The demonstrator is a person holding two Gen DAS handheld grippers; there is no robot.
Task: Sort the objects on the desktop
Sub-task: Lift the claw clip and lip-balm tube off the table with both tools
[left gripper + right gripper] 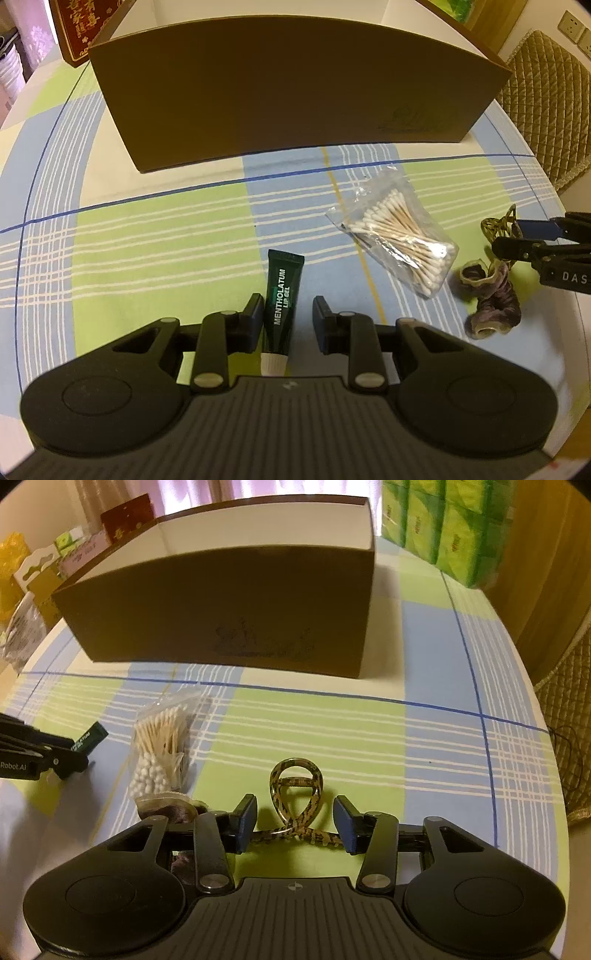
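Observation:
A dark green lip gel tube (281, 302) lies on the plaid tablecloth between my left gripper's (284, 317) fingers. It rests against the left pad with a gap to the right pad, so the gripper is open. A leopard-pattern hair claw clip (295, 805) lies between the pads of my open right gripper (296, 821), its toothed ends close to both pads. From the left wrist view the right gripper (517, 238) stands around the clip (498, 223) at the table's right. A purple scrunchie (491, 302) and a bag of cotton swabs (399, 236) lie between the two grippers.
A tall brown cardboard box (295, 92), open on top, stands behind the objects. A red box (74, 29) sits at the back left, and green tissue packs (443, 528) at the back right. A quilted chair back (546, 110) stands past the table's right edge.

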